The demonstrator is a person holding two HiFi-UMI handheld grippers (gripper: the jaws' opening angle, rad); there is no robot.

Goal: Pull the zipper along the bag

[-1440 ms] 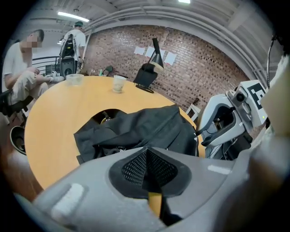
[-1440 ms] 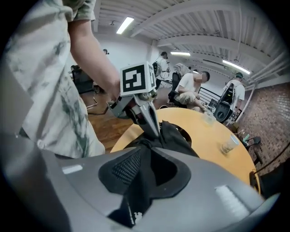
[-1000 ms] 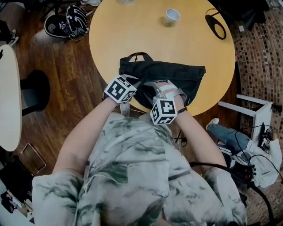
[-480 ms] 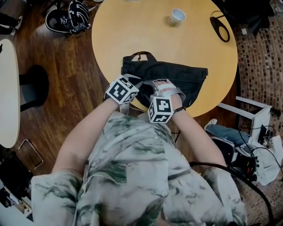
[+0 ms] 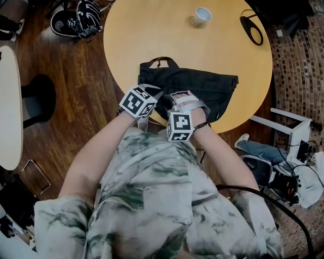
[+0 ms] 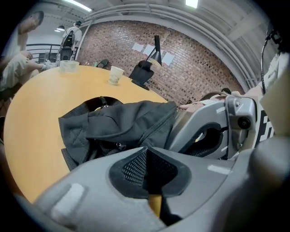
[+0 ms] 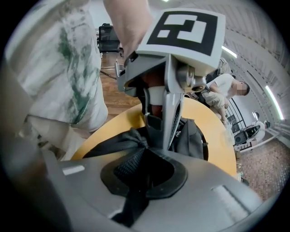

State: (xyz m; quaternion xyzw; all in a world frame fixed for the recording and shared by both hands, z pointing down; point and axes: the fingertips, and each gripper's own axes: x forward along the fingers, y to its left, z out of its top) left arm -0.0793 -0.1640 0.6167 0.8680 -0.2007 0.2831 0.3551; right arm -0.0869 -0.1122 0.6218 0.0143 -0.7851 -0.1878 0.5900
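A black bag (image 5: 202,83) lies on the round yellow table (image 5: 152,35), near its front edge. Both grippers sit close together at the bag's near left part. My left gripper (image 5: 160,97) has its jaws together on a bunched fold of the bag's fabric (image 7: 132,136). In the left gripper view its pads (image 6: 131,165) meet in a line, with the bag (image 6: 118,122) just beyond. My right gripper (image 5: 178,101) is closing, and a black strap of the bag (image 7: 136,199) runs between its pads. The zipper slider is not visible.
A paper cup (image 5: 202,15) and a black looped object (image 5: 249,29) sit at the table's far side. Shoes (image 5: 76,20) lie on the wooden floor at upper left. A white stool (image 5: 291,126) stands right of the table. Another table's edge (image 5: 10,111) is at left.
My right gripper has shifted a little left, closer to the left one. The left gripper and the bag have stayed about where they were.
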